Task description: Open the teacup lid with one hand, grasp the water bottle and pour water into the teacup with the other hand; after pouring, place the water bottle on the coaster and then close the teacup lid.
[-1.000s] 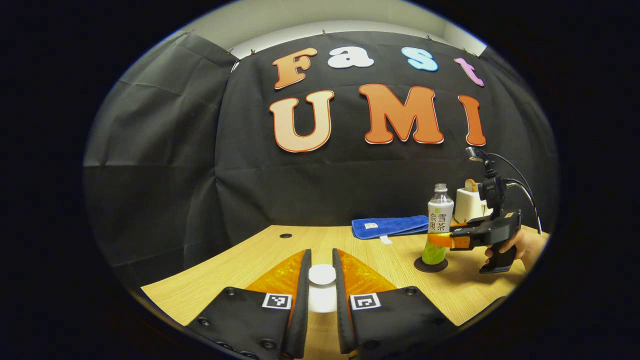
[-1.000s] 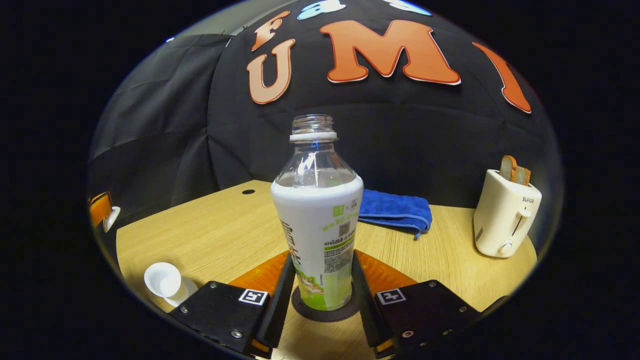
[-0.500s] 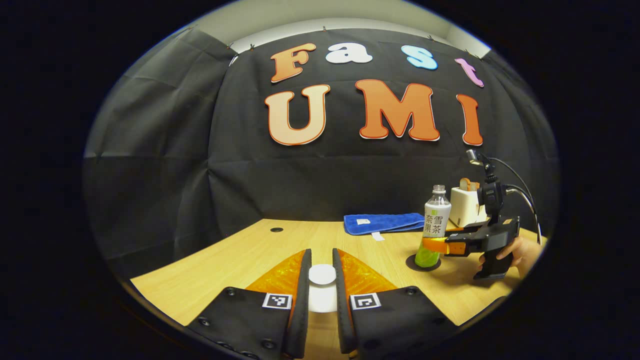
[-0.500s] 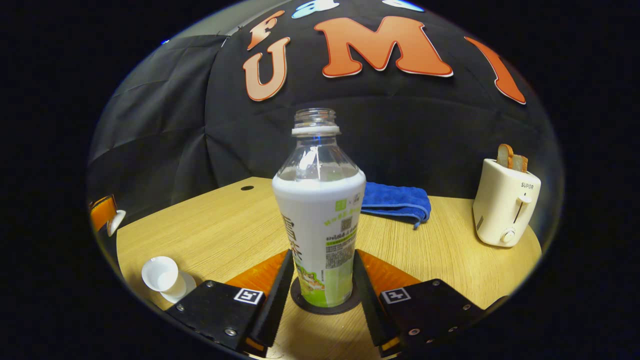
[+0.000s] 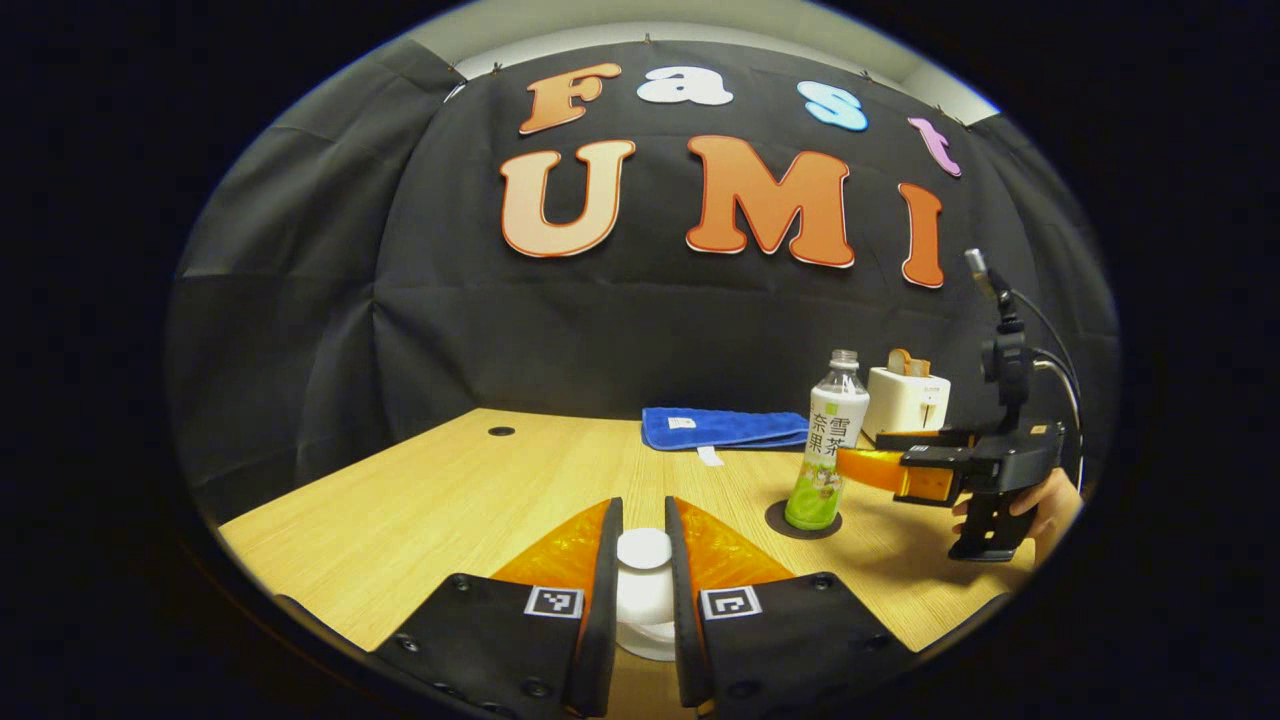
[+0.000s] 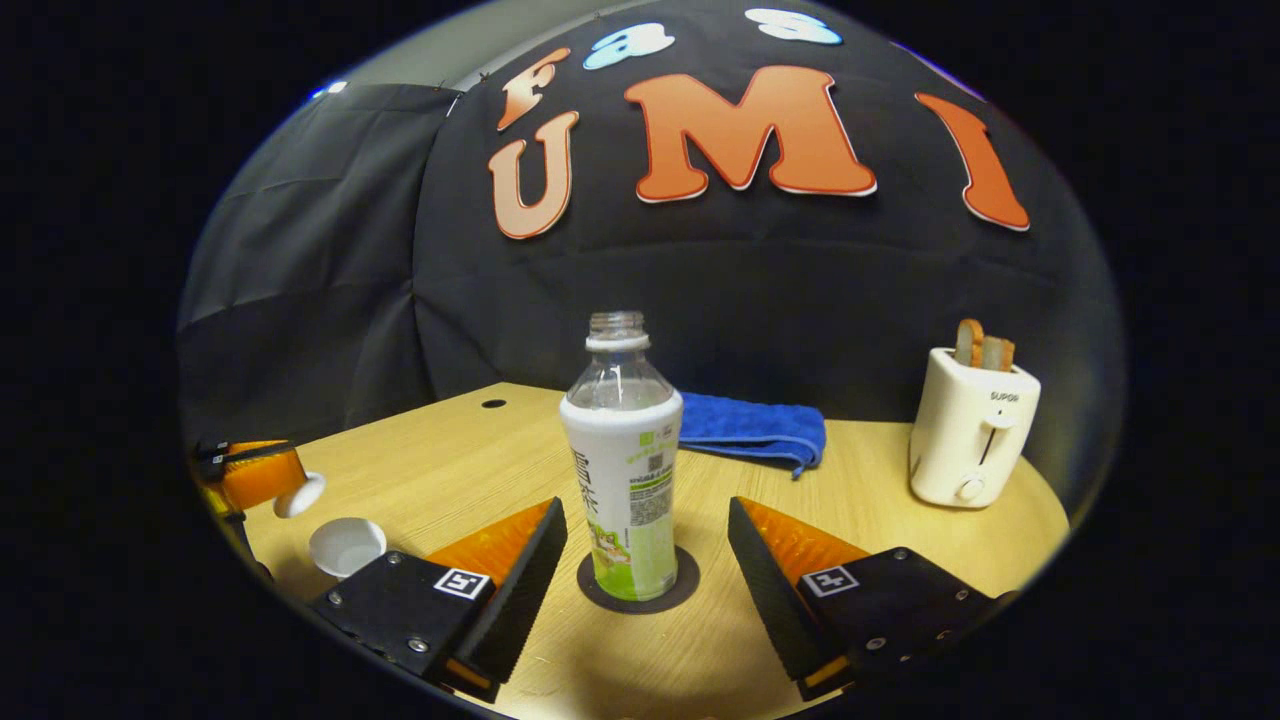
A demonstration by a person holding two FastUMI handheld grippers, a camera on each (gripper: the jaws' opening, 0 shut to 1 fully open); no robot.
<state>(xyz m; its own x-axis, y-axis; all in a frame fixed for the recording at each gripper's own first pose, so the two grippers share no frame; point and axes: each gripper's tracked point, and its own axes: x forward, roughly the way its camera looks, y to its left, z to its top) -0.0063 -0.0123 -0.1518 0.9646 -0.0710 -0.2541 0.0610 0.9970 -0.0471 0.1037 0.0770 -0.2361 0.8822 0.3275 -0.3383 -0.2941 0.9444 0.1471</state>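
A wooden counter [image 6: 430, 470] is sitting inside a booth with a black cloth wall. The water bottle [image 6: 624, 470], uncapped and partly full, is standing upright on a dark round coaster [image 6: 591, 591] near the middle of the counter. The right hand-held gripper [image 6: 640, 570] is sitting just in front of it with its jaws spread wide, one finger to each side of the bottle and neither one touching it. From the left gripper view, that same gripper is showing off to the right, gripped by a person's hand [image 5: 1045, 500], with its fingers reaching toward the bottle's lower half.

The left hand-held gripper [image 5: 643, 575] is pinching the white teacup lid [image 5: 644, 590] between its two narrowly set fingers, holding it above the counter. The teacup [image 6: 347, 546], a small white cup, is standing open at the near left corner in the right gripper view, with the lid hanging close beside and slightly above it.

Judging by this layout, the lid is off and the bottle is placed on its coaster and released; whether water is in the cup cannot be made out. The step remaining appears to be lowering the lid onto the cup.

Behind the bottle, a folded blue towel [image 6: 755, 425] is lying, and a white toaster [image 6: 970, 425] holding bread slices is standing to the right.
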